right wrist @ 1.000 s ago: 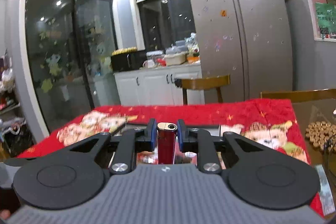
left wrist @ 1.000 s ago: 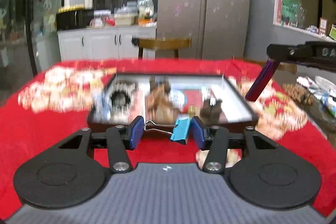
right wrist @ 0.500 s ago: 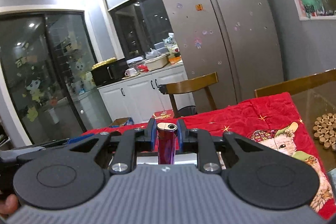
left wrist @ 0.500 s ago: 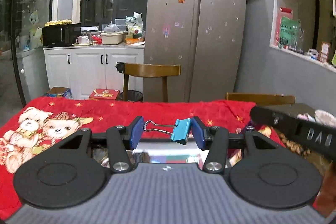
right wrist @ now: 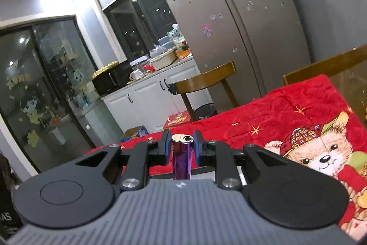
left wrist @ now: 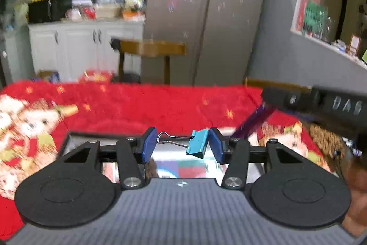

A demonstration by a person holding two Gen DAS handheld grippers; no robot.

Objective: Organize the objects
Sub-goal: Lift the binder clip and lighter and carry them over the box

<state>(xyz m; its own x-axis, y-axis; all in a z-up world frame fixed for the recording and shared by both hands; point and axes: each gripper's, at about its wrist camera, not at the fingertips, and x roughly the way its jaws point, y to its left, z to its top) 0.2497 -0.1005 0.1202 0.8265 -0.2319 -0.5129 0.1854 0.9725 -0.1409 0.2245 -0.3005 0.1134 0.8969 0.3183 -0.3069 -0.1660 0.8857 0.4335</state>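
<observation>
A blue binder clip with a wire handle lies crosswise between the blue pads of my left gripper, which is shut on it. Just under and ahead of that gripper lies a black-rimmed tray with coloured compartments, mostly hidden by the gripper body. My right gripper is shut on a purple lighter that stands upright with its metal cap on top. In the left wrist view the right gripper reaches in from the right, and the lighter slants down over the tray's right end.
A red blanket with a bear print covers the table. A brown beaded mat lies at the right edge. Wooden chairs stand behind the table, in front of a steel fridge. A hand holds the right gripper.
My left gripper has carried the clip forward until the tray lies right under it. The right gripper has rolled, tilting its view, and still holds the lighter. Neither grip has changed.
</observation>
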